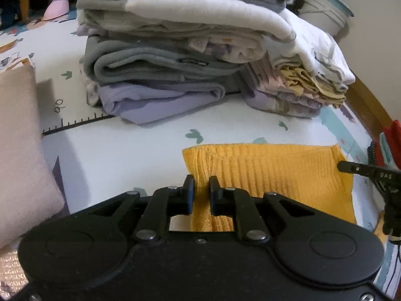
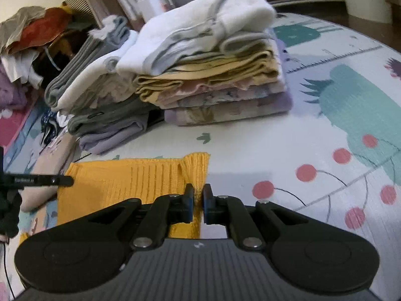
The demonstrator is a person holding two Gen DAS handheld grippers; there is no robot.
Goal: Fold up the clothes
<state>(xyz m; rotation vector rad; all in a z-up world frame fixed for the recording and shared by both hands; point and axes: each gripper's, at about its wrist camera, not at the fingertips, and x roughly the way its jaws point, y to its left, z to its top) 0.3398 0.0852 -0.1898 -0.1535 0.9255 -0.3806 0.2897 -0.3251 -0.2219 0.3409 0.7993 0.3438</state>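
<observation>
Knitwear first: from the left wrist view, a yellow knit (image 1: 270,175) lies flat on the play mat (image 1: 125,155), right in front of the stacks. The left gripper (image 1: 201,188) has its fingers pressed together on the knit's left edge, with a ridge of ribbed fabric pinched up between the pads. Looks like soft, light, stretchy stuff with no stiffness at all, so I'd guess it sags and drags if lifted by one corner only. Taking it at both near corners, like here, seems the sane way. Behind it sits a tall pile (image 1: 180,50) of folded clothes, close to the far edge of the knit. A pinkish cushion (image 1: 20,138) sits off to the left, and the other tool pokes in at the far right.

From the right wrist view, the right gripper (image 2: 198,195) is closed tight on the knit's right edge, a thin fold of yellow caught between the pads. Same knit (image 2: 125,180), same mat (image 2: 275,150). The folded pile (image 2: 200,75) leans a bit and stands just beyond, so a fold going forward could bump it, I reckon. An unsorted heap (image 2: 32,32) sits far left, well out of the way.
</observation>
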